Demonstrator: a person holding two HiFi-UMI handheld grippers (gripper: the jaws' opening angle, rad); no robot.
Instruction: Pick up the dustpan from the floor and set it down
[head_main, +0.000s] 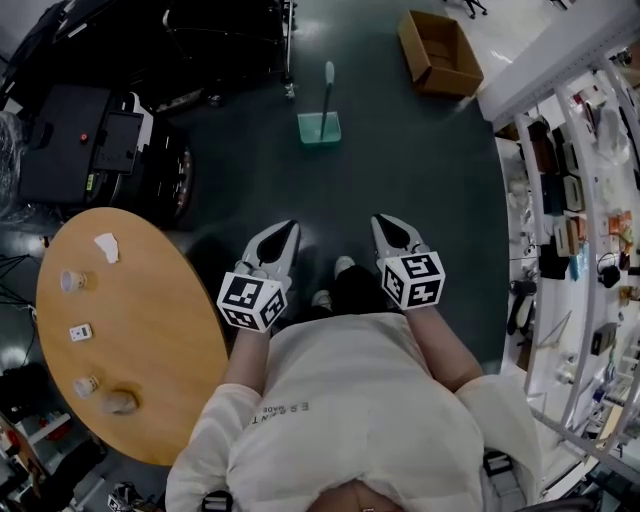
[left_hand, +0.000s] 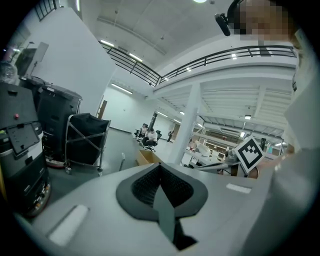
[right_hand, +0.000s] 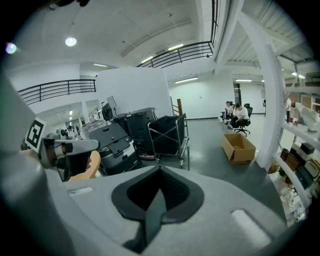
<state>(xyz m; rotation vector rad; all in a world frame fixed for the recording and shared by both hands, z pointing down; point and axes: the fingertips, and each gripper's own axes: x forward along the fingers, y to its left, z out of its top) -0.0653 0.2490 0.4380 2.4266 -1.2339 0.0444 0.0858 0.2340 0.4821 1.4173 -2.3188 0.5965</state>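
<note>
The green dustpan stands on the dark floor well ahead of me, its long handle upright. Both grippers hang in front of my body, far short of the pan and apart from it. My left gripper is shut with nothing between its jaws. My right gripper is also shut and empty. In the left gripper view the jaws meet at a point, and the pan's pale handle shows small beyond them. The right gripper view shows shut jaws aimed over the floor.
A round wooden table with small cups stands at my left. Black machines and a wire cart fill the far left. An open cardboard box lies at the far right, and stocked shelves line the right side.
</note>
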